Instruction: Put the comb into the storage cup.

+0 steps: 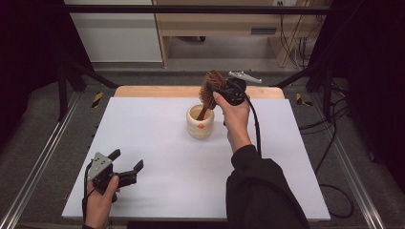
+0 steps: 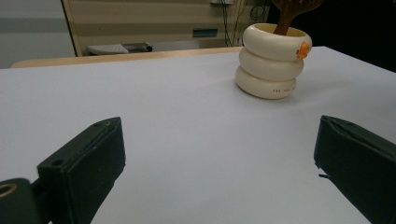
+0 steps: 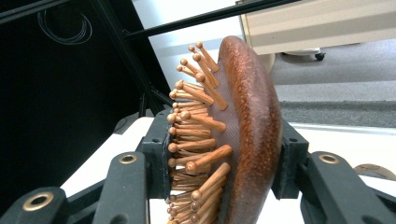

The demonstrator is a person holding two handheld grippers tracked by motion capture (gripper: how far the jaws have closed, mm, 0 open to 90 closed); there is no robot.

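The right tool (image 1: 224, 90) is clamped on the head of a wooden hairbrush (image 1: 210, 88), one jaw against the bristle side and the other against the smooth rounded back, as the right gripper view makes plain with the hairbrush (image 3: 243, 135) standing between the two black jaws. From the high view the brush's handle reaches down into the mouth of a cream ringed holder (image 1: 200, 122) that stands near the far middle of the white tabletop (image 1: 157, 143), so I judge the work to be either at its closing stage, with the brush lowered into the holder and only the release and withdrawal of the hand left, or at the start of a lift out (the pictures alone cannot settle which). The left tool (image 1: 125, 168) rests low near the front left corner of the tabletop, jaws spread wide and holding nothing, well apart from the holder. The left gripper view adds what the others lack: the holder (image 2: 271, 63) from the side, three stacked rings with a small orange beak-like mark and faint lettering on the lowest ring, and the brown handle rising out of its rim. The high view alone gives the whole layout, both hands and the dark sleeve (image 1: 262, 191).
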